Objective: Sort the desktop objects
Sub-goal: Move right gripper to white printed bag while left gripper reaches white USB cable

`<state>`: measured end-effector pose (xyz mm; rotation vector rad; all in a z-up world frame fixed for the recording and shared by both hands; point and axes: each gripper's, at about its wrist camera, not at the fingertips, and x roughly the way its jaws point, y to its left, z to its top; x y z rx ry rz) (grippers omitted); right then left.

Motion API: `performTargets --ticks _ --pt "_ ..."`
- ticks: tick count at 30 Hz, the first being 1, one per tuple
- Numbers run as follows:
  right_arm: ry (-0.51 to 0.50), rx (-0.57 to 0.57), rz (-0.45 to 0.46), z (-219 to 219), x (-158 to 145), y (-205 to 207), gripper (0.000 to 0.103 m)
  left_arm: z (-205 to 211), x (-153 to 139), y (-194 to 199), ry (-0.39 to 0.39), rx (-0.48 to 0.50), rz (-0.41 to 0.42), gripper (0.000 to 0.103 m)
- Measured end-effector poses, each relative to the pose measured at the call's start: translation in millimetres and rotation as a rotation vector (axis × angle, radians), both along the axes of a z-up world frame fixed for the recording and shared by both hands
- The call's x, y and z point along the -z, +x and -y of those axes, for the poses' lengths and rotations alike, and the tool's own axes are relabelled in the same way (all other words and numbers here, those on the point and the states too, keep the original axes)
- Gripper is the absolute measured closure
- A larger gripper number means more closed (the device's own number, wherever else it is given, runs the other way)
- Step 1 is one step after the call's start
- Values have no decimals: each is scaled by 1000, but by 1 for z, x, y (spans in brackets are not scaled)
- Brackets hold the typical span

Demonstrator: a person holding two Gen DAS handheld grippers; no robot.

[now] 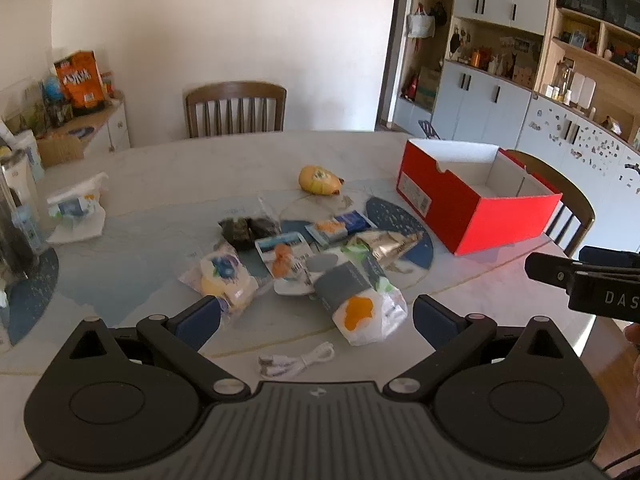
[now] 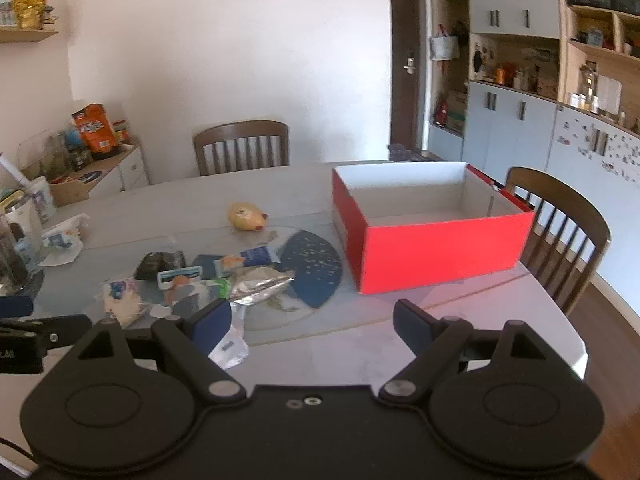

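A pile of small packets lies on the table's middle: a white packet with an orange blotch (image 1: 362,312), a yellow-and-blue packet (image 1: 224,276), a silver foil pouch (image 1: 390,242) (image 2: 260,286), a dark packet (image 1: 244,230) and a blue-orange packet (image 1: 340,228). A yellow toy (image 1: 320,180) (image 2: 246,217) lies behind them. A white cable (image 1: 296,360) lies nearest. An open red box (image 1: 472,208) (image 2: 428,252) stands to the right, empty. My left gripper (image 1: 314,320) is open above the pile's near edge. My right gripper (image 2: 312,322) is open, empty, above bare table in front of the box.
Wooden chairs (image 1: 236,108) (image 2: 560,232) stand at the far side and right of the table (image 2: 400,328). A crumpled tissue pack (image 1: 76,204) and jars (image 2: 16,240) sit at the left. A cluttered sideboard (image 1: 80,120) is at back left.
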<state>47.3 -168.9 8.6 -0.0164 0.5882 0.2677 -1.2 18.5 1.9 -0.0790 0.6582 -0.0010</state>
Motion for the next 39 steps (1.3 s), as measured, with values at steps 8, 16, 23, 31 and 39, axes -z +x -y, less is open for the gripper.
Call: performTargets --ticks 8,16,23,31,39 --pt "4 -56 -11 -18 6 5 15 -4 6 2 45 30 43 0" --pt "3 -114 -13 -40 14 14 15 -15 22 10 5 91 6 0" --pt "4 -151 -43 -61 25 30 15 -24 48 19 1 165 -19 0" --pt "-44 -180 -99 -83 46 52 15 -32 79 39 21 220 -35 0" --pt "-66 -193 -149 -105 65 72 15 -35 106 54 22 296 -60 1"
